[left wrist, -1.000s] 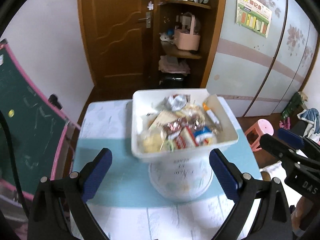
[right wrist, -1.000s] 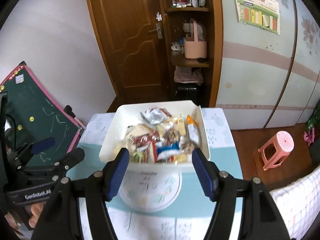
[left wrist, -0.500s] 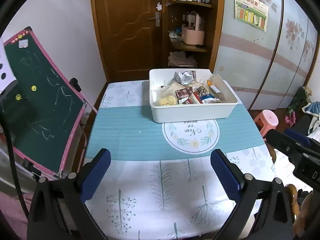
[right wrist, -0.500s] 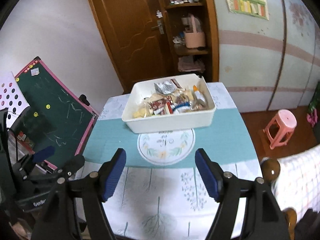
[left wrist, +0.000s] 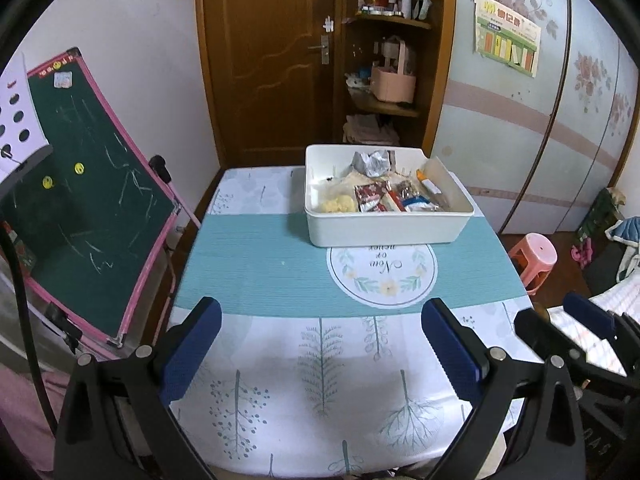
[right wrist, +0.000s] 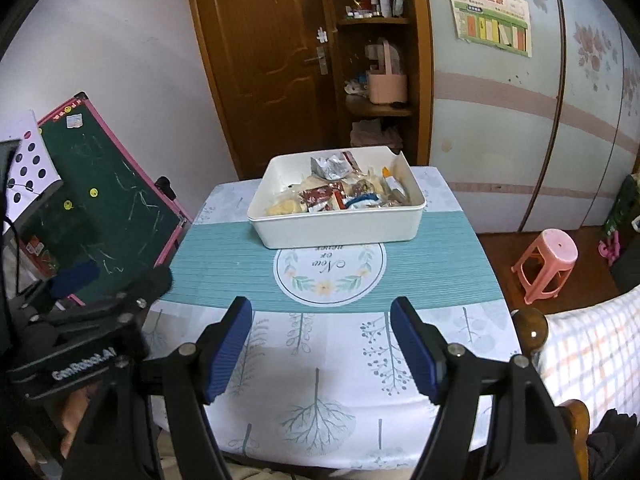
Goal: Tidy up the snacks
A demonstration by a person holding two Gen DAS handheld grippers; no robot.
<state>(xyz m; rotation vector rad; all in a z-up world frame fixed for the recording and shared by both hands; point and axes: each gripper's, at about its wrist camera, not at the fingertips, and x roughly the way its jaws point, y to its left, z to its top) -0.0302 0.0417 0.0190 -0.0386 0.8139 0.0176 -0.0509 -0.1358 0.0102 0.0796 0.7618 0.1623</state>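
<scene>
A white rectangular bin [left wrist: 384, 232] stands at the far side of the table, also in the right wrist view [right wrist: 340, 224]. It holds several wrapped snacks [left wrist: 376, 196], among them a silver packet [right wrist: 326, 168] and a red packet [right wrist: 318, 196]. My left gripper [left wrist: 320, 348] is open and empty, above the near part of the table. My right gripper [right wrist: 322, 348] is open and empty too, beside it. Both are well back from the bin.
The table [left wrist: 280, 360] has a teal runner with a round printed emblem [left wrist: 382, 276]. A green chalkboard [left wrist: 80, 184] leans at the left. A pink stool [right wrist: 548, 260] and a chair knob [right wrist: 530, 328] are at the right. A door and shelves stand behind.
Both grippers have pulled back and away from the bin, which was close under them a second ago. The bin now sits far off on the table. Both stayed open.
</scene>
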